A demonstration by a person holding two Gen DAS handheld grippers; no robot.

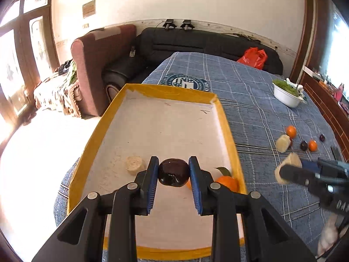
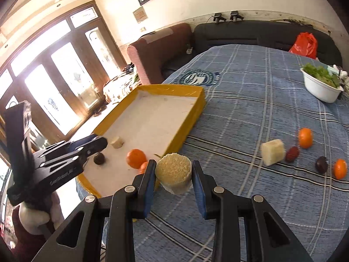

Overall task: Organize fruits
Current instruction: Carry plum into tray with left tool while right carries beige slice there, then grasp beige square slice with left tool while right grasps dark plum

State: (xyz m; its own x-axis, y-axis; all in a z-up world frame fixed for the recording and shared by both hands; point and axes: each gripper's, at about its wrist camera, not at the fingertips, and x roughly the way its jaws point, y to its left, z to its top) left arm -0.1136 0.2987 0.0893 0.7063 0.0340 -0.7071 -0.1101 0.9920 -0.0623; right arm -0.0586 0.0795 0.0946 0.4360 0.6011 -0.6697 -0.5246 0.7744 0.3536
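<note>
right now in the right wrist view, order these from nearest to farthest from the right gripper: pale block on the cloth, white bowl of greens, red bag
Measured from the right gripper:
1. pale block, to its right on the plaid cloth.
2. white bowl of greens, far right of the table.
3. red bag, beyond the table on the dark sofa.
</note>
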